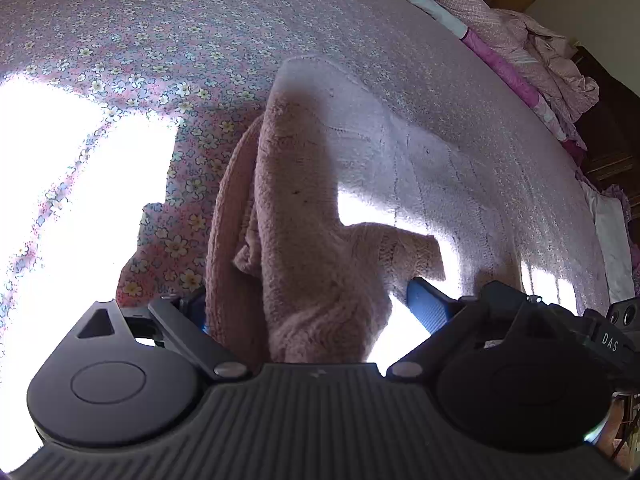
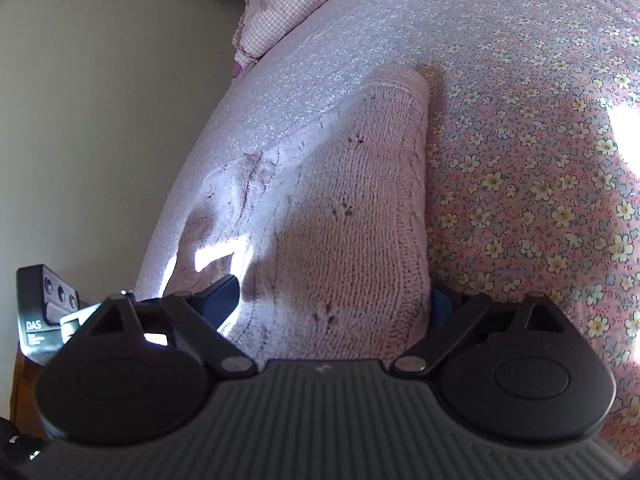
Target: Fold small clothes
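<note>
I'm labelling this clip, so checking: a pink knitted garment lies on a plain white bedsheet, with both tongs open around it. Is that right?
Not quite: the bedsheet is not plain white but pink with a small flower print, as the right wrist view shows. The rest holds: the pink knitted garment lies on it, and both the left tongs and the right tongs stand open with the knit between their fingers.
</note>
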Demonstrator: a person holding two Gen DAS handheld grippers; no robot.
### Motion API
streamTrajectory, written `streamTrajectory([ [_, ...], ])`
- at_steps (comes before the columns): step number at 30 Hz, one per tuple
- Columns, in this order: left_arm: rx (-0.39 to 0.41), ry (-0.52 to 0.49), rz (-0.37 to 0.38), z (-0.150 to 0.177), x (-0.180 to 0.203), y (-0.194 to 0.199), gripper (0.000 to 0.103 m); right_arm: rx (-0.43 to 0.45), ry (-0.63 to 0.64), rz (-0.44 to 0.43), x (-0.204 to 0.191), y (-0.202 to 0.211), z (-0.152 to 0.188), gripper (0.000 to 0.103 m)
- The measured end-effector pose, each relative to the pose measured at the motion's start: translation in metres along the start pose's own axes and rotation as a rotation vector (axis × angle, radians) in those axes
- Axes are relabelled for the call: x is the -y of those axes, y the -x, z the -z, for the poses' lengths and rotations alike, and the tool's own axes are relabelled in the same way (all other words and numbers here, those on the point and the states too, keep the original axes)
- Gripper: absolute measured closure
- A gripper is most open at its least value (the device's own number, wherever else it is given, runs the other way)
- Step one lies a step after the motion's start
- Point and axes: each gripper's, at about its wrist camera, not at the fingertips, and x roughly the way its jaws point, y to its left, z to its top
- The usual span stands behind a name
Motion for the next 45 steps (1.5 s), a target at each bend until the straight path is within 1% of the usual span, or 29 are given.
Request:
streamTrajectory([
  [3,0.009,0.016,-0.014,0.001,0.002,0.000,0.006,0.018,0.000,0.012,-0.003,0.000,0.002,0.008],
  [6,0.008,0.006,-0.020,0.002,0.004,0.000,0.008,0.015,0.047,0.046,-0.015,-0.004,0.005,0.008],
  [7,0.011,0.002,-0.013,0.003,0.004,0.001,0.009,0.015,0.060,0.056,-0.018,-0.005,0.005,0.015],
  [8,0.015,-0.001,-0.002,0.003,0.004,0.003,0.015,0.018,0.067,0.068,-0.020,-0.005,0.005,0.019],
  [9,0.017,0.006,0.027,0.004,0.004,0.005,0.026,0.030,0.062,0.069,-0.020,-0.003,0.005,0.026],
  [10,0.020,0.023,0.050,0.004,0.002,0.006,0.031,0.051,0.049,0.070,-0.021,-0.001,0.005,0.038],
  [12,0.036,0.040,0.080,0.006,0.001,0.010,0.050,0.076,0.047,0.060,-0.025,0.004,0.005,0.047],
  [13,0.045,0.041,0.088,0.007,0.001,0.012,0.053,0.081,0.061,0.066,-0.029,0.006,0.006,0.050],
  [15,0.063,0.037,0.097,0.009,0.002,0.018,0.059,0.086,0.079,0.075,-0.038,0.008,0.006,0.052],
  [20,0.093,0.090,0.180,0.013,0.001,0.044,0.062,0.098,0.021,0.003,-0.056,0.023,-0.006,0.055],
  [23,0.097,0.110,0.193,0.020,0.009,0.059,0.062,0.079,0.003,-0.036,-0.065,0.038,-0.012,0.055],
  [26,0.074,0.126,0.204,0.035,0.019,0.070,0.062,0.060,0.005,-0.047,-0.068,0.057,-0.010,0.055],
  [30,0.041,0.095,0.198,0.066,0.039,0.081,0.062,0.020,0.042,-0.049,-0.063,0.082,0.001,0.055],
  [33,0.036,0.051,0.195,0.094,0.055,0.089,0.062,-0.001,0.071,-0.041,-0.053,0.103,0.013,0.055],
  [36,0.025,0.027,0.212,0.120,0.071,0.095,0.062,-0.002,0.068,-0.039,-0.040,0.125,0.025,0.055],
  [40,0.006,-0.047,0.219,0.146,0.091,0.095,0.062,0.016,0.072,-0.015,-0.025,0.154,0.044,0.055],
  [43,-0.011,-0.108,0.185,0.160,0.106,0.091,0.061,0.038,0.091,0.010,-0.013,0.169,0.059,0.055],
  [45,-0.014,-0.133,0.128,0.169,0.113,0.088,0.060,0.044,0.076,0.028,-0.002,0.172,0.067,0.055],
])
